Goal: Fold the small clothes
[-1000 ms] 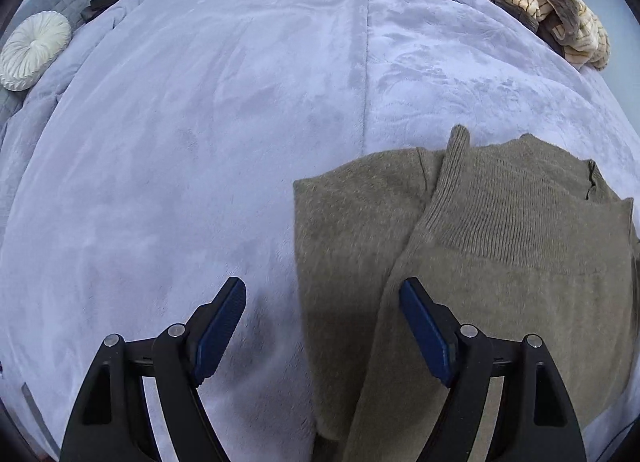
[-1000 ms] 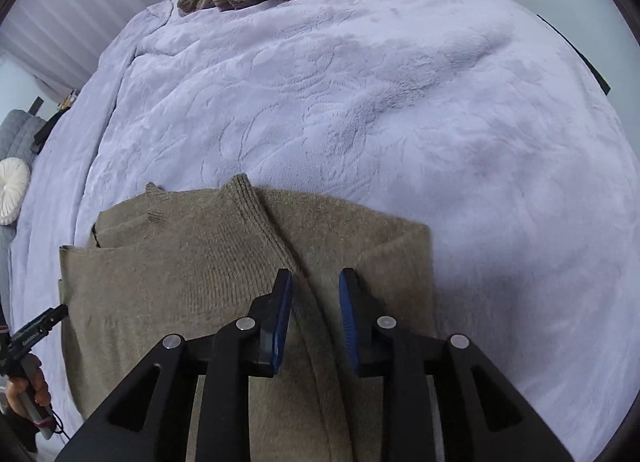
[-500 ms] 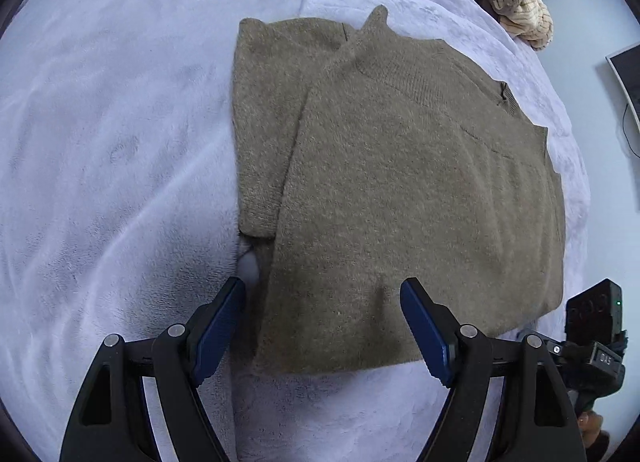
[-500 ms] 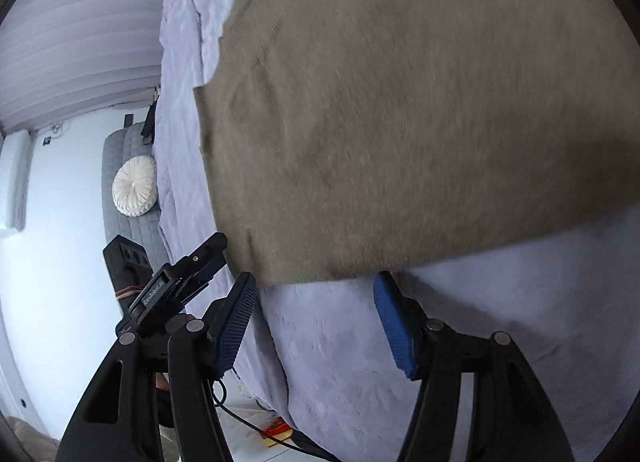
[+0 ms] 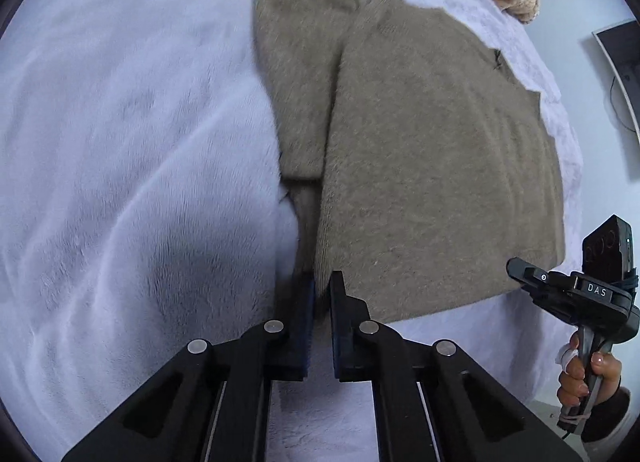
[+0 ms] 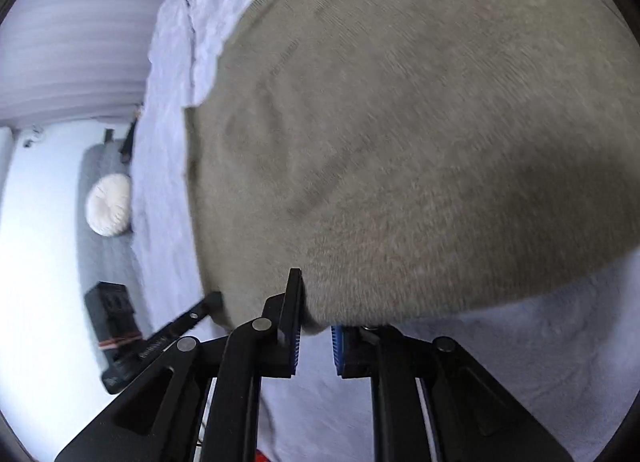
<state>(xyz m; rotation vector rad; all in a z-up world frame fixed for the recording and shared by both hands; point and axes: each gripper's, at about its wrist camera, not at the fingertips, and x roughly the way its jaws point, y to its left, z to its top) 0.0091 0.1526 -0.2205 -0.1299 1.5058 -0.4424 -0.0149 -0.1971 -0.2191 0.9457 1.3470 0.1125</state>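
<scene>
My left tool (image 5: 322,294) has just clamped the olive-brown knitted sweater (image 5: 420,165) at its near hem corner on the lavender plush bed (image 5: 120,141); my right tool (image 6: 316,326) has just pinched the other corner, ready to fold both away.

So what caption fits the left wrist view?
Left tool shut on the sweater hem, on a lilac blanket.

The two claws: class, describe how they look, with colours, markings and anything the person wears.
Both the left claw and right claw are black with blue pads and silver rivets. The right one's handle reads DAS in white. A dark sleeve covers the wrist.
</scene>
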